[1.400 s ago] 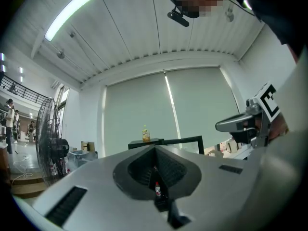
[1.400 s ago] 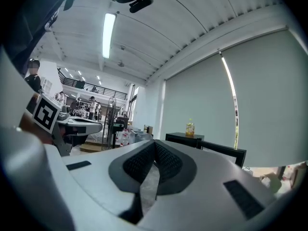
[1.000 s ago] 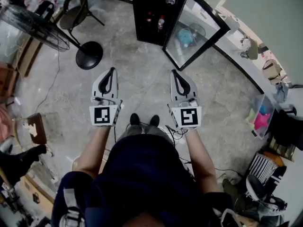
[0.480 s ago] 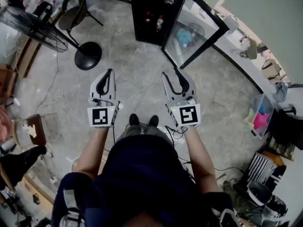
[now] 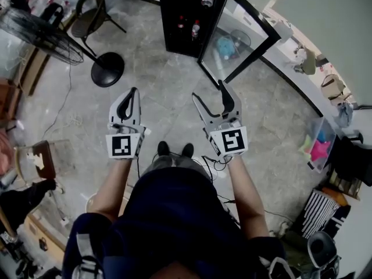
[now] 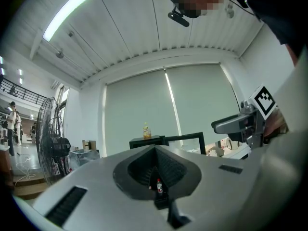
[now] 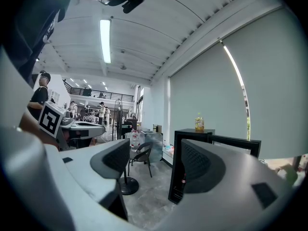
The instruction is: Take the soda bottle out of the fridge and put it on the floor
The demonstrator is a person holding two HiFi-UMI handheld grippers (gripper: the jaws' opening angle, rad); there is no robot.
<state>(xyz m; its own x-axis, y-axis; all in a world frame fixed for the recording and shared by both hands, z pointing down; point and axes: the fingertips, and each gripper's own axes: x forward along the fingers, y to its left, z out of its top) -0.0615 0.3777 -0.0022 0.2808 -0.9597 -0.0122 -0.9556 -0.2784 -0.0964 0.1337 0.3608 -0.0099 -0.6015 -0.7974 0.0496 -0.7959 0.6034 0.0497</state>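
Standing before the open fridge holding a soda bottle, the right hand-held gripper has just spread its empty jaws wide, the left hand-held gripper pressed closed.

From here I count one fridge, with at least two bottles inside it; any others are too small for me to tell. One yellow bottle stands on top. On the floor I count one fan and one chair.

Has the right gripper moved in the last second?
No: against the fridge, the right gripper stays; only its jaws have just been opening, empty.
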